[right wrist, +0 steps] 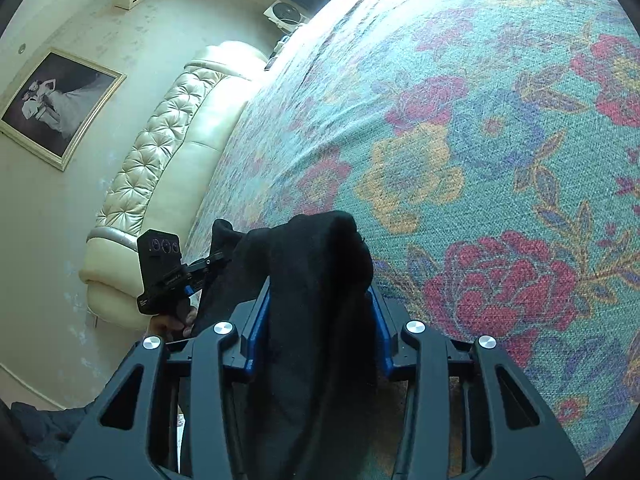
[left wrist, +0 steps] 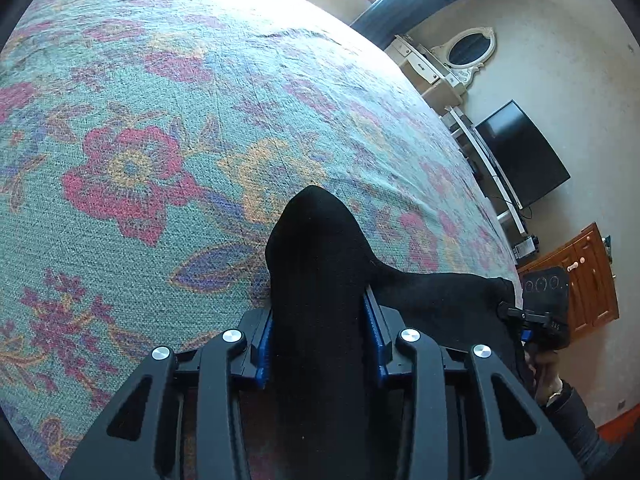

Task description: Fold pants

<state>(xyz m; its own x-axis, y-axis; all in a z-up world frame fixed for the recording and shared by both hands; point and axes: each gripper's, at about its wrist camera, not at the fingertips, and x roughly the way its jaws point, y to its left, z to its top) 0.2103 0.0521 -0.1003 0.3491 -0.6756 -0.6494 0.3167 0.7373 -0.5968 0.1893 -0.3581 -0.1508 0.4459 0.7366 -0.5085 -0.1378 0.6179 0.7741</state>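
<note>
- Left gripper (left wrist: 320,344): jaws pulled in most of the way, not fully together, because a thick bunch of the black pants (left wrist: 316,280) is stuffed between them. The blue pads (left wrist: 265,354) press on the cloth from both sides, so it's a proper grip.
- The cloth sticks out past the left fingertips in a rounded hump and also runs off to the right, toward the other gripper.
- Right gripper (right wrist: 318,328): same deal, jaws mostly closed around a fat fold of the pants (right wrist: 316,280), blue pads (right wrist: 256,332) tight against it on both sides.
- From the right wrist view, the pants stretch away to the left, where the left gripper and the hand (right wrist: 172,322) holding it show up.
- From the left wrist view, the right gripper (left wrist: 520,316) sits at the far end of that same strip of cloth.
- The pants are bunched between the two grippers, over the floral bedspread (left wrist: 140,140), near the bed's edge. Can't tell if the hanging part touches the bed.
</note>
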